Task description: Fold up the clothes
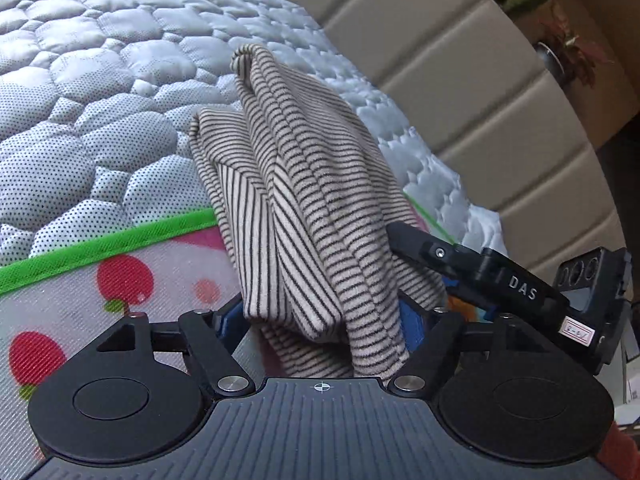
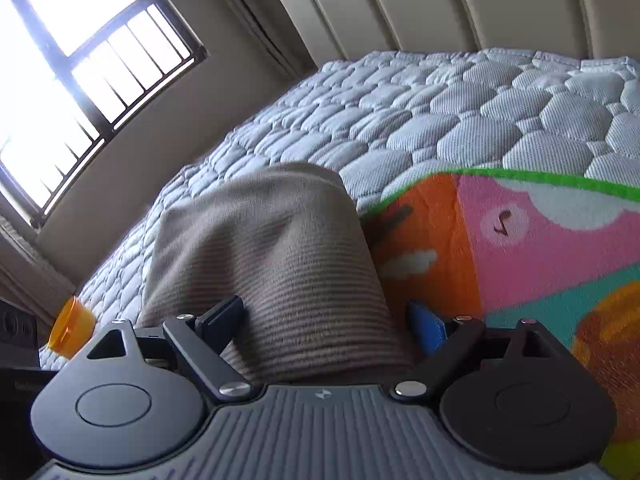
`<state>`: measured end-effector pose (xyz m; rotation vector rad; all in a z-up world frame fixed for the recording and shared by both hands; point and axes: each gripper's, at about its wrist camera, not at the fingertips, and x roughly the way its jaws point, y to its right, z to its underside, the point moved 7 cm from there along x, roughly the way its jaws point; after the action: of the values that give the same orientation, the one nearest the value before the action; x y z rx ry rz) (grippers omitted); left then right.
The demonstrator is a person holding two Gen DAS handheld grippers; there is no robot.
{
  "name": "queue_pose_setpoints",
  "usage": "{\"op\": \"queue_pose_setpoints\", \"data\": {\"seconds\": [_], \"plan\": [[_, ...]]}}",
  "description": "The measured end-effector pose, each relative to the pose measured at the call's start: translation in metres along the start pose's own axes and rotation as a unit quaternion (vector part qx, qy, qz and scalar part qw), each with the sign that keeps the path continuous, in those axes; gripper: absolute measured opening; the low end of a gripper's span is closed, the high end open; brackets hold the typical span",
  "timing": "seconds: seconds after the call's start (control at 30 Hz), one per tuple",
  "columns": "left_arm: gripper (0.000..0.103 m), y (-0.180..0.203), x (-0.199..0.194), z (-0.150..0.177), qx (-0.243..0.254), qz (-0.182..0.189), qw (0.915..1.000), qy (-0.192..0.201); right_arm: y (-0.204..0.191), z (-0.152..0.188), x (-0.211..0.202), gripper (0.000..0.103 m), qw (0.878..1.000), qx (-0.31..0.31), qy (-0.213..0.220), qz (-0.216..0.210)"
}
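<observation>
Gripping a thick wad of the striped garment (image 1: 304, 200) in the left gripper (image 1: 320, 320), jaws set fairly wide and packed with cloth from pad to pad. Carrying the rest of it bunched and standing up ahead of the fingers, above the bright cartoon mat (image 1: 80, 280) and the quilted mattress (image 1: 100, 80), near the padded headboard (image 1: 460, 80). Reaching in just beside it with the right gripper (image 2: 324, 324), jaws also wide, cloth filling the gap; cannot tell from either view whether both pads actually press. Judging the step as a lift-and-spread ahead of the first fold, with no neat fold made yet.

To do it well:

- Draw the two grippers apart along one hem until taut, not stretched.
- Keep both at matching height, to avoid a skewed edge.
- Pinch fewer layers if possible, to keep the hem in sight and avoid folding in a twist.
- Shake lightly to drop the hanging folds.
- Lower onto the mat rather than the bare mattress, far edge first, dragging back gently to smooth.
- Watch for soft knit slipping out of so wide a grip.
- Watch too for the two tools knocking together, being close side by side now.
- Release only after laying flat, one side at a time.
</observation>
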<state>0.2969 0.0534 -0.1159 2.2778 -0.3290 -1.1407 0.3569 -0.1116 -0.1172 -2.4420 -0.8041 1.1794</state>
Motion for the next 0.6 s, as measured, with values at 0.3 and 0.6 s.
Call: {"op": "queue_pose_setpoints", "data": {"seconds": [0.3,0.6], "plan": [[0.067,-0.013,-0.017,-0.024,0.020,-0.045,0.9969,0.062,-0.050,0.026,-0.006,0.078,0.999,-0.040,-0.026,-0.015],[0.076,-0.012,-0.013,-0.017,0.032,-0.058,0.9967,0.046,-0.033,0.041,-0.004,0.093,1.000,-0.004,-0.029,-0.001]]}}
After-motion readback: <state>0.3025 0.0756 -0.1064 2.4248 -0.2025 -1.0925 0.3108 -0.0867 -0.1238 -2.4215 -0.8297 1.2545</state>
